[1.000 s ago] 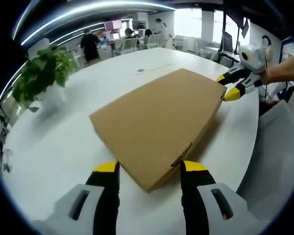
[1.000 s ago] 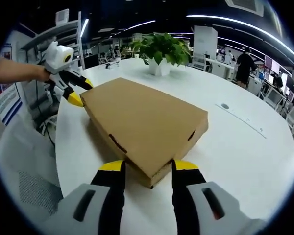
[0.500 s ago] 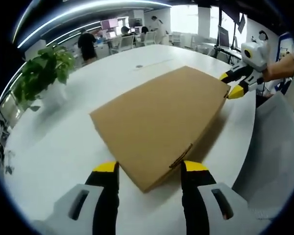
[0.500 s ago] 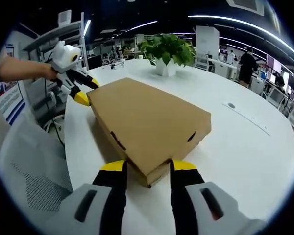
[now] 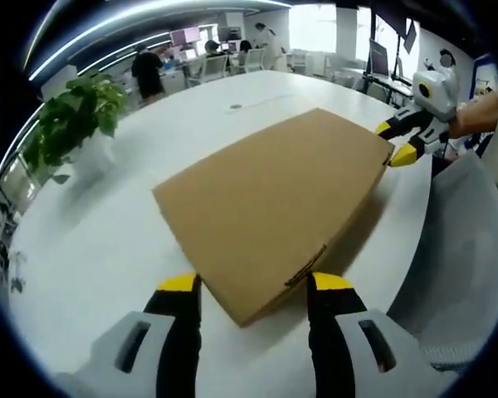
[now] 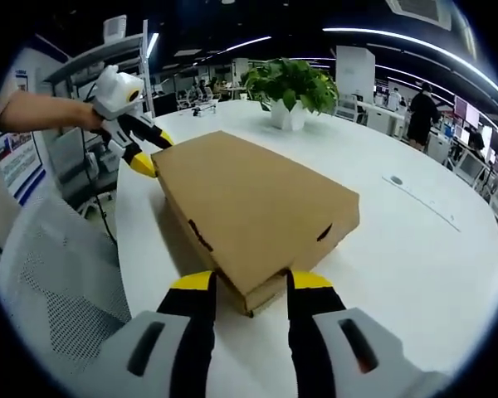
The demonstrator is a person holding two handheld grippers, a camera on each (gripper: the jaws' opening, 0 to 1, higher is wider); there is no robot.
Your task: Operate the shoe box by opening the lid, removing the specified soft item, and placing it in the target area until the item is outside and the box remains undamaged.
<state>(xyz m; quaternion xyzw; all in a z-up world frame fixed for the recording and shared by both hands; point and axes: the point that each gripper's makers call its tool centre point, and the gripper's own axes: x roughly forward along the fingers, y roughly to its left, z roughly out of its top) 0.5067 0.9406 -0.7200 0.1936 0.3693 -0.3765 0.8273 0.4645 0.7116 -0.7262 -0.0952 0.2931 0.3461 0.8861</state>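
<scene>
jaws of the left gripper point(image 5: 251, 283) stand apart, straddling one corner of the closed shoe box point(image 5: 270, 199) on the white desk point(image 5: 108, 232); the right gripper point(image 6: 249, 282) straddles the opposite corner likewise. beyond, a potted plant point(image 6: 292, 87).

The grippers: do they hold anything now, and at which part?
Each gripper, left and right, has open jaws on either side of one corner of the closed cardboard box. Whether they touch cannot be told.
</scene>
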